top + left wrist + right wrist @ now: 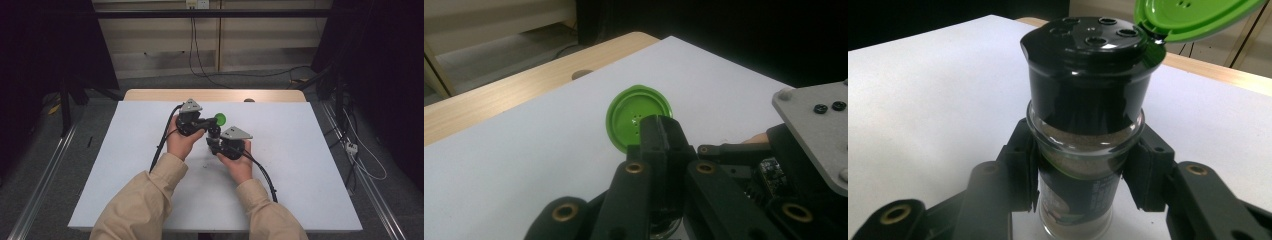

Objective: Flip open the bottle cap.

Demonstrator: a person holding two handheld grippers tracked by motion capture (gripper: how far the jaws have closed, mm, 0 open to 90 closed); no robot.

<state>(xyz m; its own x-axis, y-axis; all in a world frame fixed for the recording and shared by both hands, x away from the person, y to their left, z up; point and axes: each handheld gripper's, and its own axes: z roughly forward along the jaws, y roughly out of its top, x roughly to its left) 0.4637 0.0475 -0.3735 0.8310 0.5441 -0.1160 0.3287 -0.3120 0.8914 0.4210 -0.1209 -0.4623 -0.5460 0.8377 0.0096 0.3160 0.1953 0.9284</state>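
High view: the left gripper (209,121) and the right gripper (216,141) met near the middle of the white desk (300,165), each held in 1 hand. A green lid (220,119) showed between them, just beyond the right gripper.

Left gripper view: the 2 black jaws stood pressed together, and their tips appeared to pinch the near edge of the green lid (636,120), which stood flipped open above the desk (524,165).

Right gripper view: the jaws were closed on the glass neck of a spice jar (1083,150), 1 pad on each side. The jar stood upright, holding brown powder. Its black shaker top (1090,65) showed several holes, and the green lid (1188,17) hung hinged open behind it.
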